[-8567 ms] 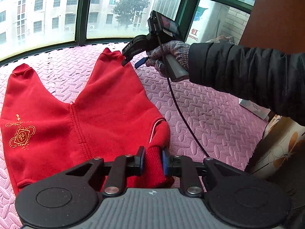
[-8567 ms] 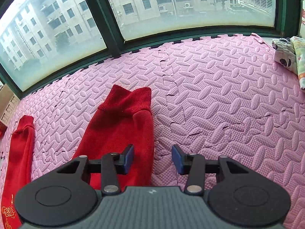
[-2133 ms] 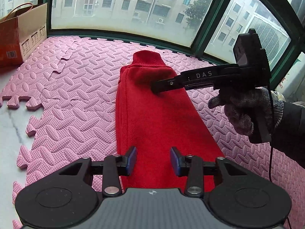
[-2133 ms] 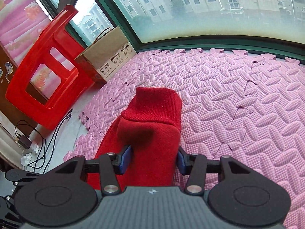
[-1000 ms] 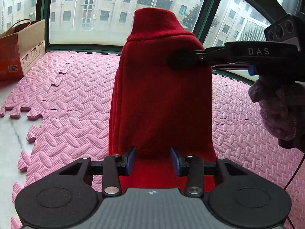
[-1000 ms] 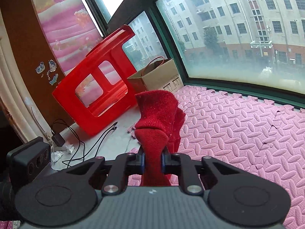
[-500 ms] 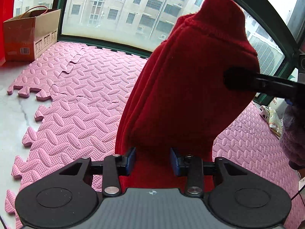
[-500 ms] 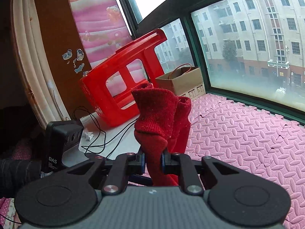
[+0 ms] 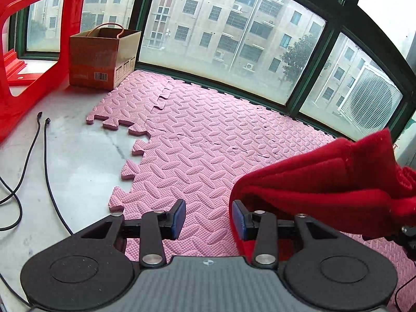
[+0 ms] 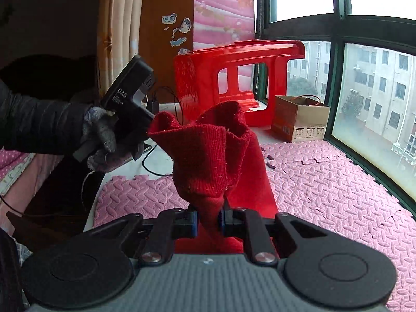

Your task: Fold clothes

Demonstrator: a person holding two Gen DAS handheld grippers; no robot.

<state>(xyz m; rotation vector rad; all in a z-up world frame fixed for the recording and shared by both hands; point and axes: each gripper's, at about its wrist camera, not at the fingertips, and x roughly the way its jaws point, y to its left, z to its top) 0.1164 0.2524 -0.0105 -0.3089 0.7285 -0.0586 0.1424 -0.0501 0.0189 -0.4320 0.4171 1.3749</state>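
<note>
The red trousers (image 10: 208, 156) hang bunched from my right gripper (image 10: 208, 223), which is shut on their ribbed cuff end above the pink foam mat (image 10: 338, 182). In the left wrist view the lifted red trousers (image 9: 325, 182) fill the lower right, beside and behind my right finger. My left gripper (image 9: 209, 218) is open with only mat between its pads. The left gripper body (image 10: 130, 96), held in a gloved hand, shows at the left of the right wrist view, behind the cloth.
A red plastic stool (image 10: 239, 78) and a brown cardboard box (image 9: 104, 57) stand by the window at the mat's edge. Black cables (image 9: 41, 156) lie on the bare grey floor left of the mat. Green window frames (image 9: 260, 96) border the far side.
My right gripper has carried the trouser end up and over toward the left. My left gripper has swung left, so the cloth is no longer between its fingers.
</note>
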